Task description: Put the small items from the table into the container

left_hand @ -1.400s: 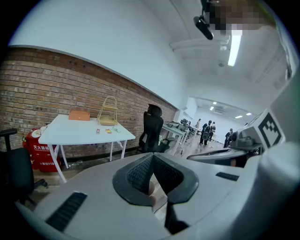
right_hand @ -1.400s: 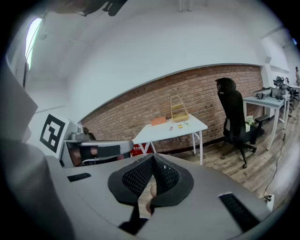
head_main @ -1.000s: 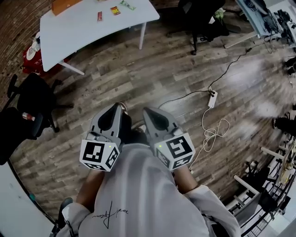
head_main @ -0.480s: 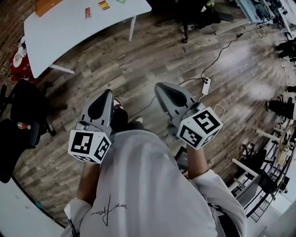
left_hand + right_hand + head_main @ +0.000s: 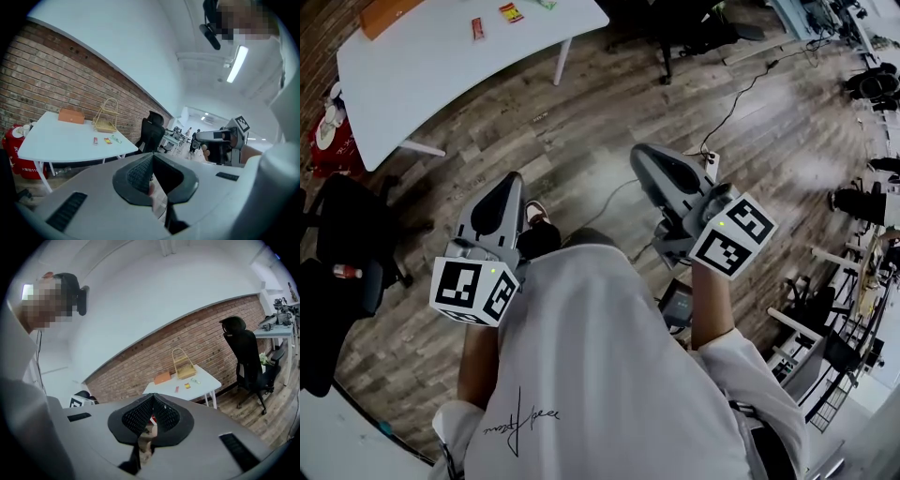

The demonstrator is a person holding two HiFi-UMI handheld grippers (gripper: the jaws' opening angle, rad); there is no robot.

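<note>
White tabletop (image 5: 441, 80) well ahead carries the small items (image 5: 477, 28) beside a wire basket (image 5: 107, 119) (probably the container). Left gripper (image 5: 510, 180) and right gripper (image 5: 642, 155) hang above the wooden floor (image 5: 581, 122), fingers (image 5: 140, 416) closed, empty.

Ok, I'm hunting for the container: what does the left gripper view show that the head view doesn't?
Only the left gripper view: a wire basket standing on the table, the brick wall behind it, and a ceiling light. Only the head view: the power strip on the floor. Both: the table, the orange box, the small packets and the right gripper.
</note>
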